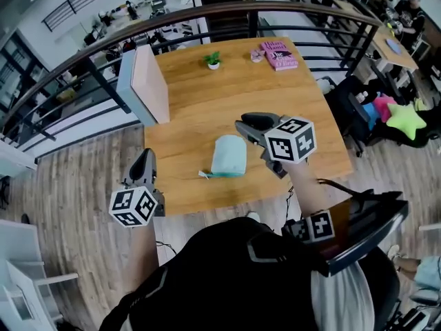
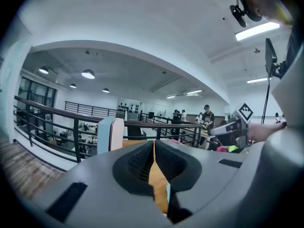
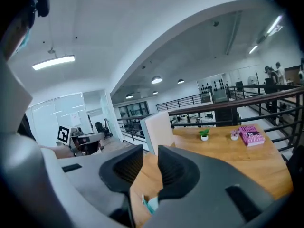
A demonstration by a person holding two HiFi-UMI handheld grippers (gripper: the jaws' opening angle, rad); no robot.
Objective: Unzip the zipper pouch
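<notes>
The light blue zipper pouch (image 1: 229,156) lies flat on the wooden table (image 1: 200,109), near its front edge, with its pull tab (image 1: 203,174) sticking out at the lower left. Both grippers are held up in the air above it, touching nothing. My left gripper (image 1: 145,157) hovers over the table's front left corner, jaws shut and empty (image 2: 154,144). My right gripper (image 1: 242,124) hangs just right of and above the pouch, its jaws (image 3: 149,158) apart with nothing between them. A sliver of the pouch (image 3: 151,204) shows below the right jaws.
An upright white and pink panel (image 1: 145,81) stands at the table's left edge. A small potted plant (image 1: 213,61) and a pink book (image 1: 279,54) sit at the far side. A dark railing (image 1: 227,11) curves behind the table. A yellow-green star cushion (image 1: 405,119) lies to the right.
</notes>
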